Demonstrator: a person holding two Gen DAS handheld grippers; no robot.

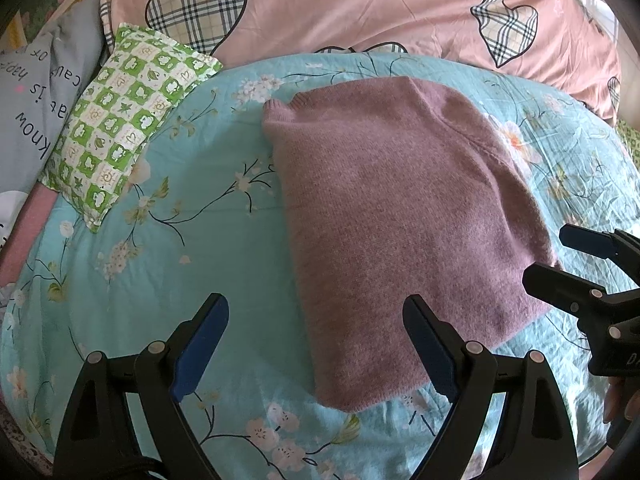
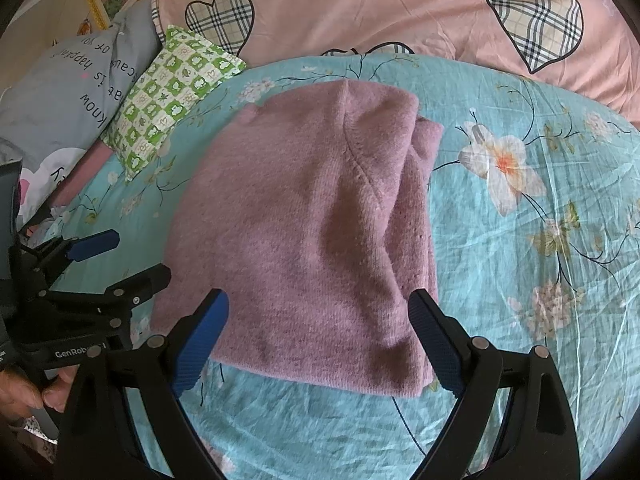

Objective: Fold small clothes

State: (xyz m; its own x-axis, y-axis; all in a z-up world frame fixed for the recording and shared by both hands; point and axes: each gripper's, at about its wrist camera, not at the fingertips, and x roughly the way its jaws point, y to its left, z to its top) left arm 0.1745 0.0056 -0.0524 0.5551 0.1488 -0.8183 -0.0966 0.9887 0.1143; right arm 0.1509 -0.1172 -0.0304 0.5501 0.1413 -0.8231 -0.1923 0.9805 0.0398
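Observation:
A mauve knit sweater (image 1: 400,216) lies folded into a rough rectangle on the teal floral bedsheet (image 1: 168,264); it also shows in the right wrist view (image 2: 304,232). My left gripper (image 1: 316,320) is open and empty, hovering over the sweater's near left corner. My right gripper (image 2: 320,320) is open and empty, its jaws spread above the sweater's near edge. The right gripper also shows at the right edge of the left wrist view (image 1: 560,256), beside the sweater's right corner. The left gripper shows at the left of the right wrist view (image 2: 132,256).
A green checked pillow (image 1: 124,124) lies at the far left of the sheet. A grey pillow with lettering (image 1: 28,92) is beyond it. A pink quilt with plaid hearts (image 1: 360,8) is bunched along the far side.

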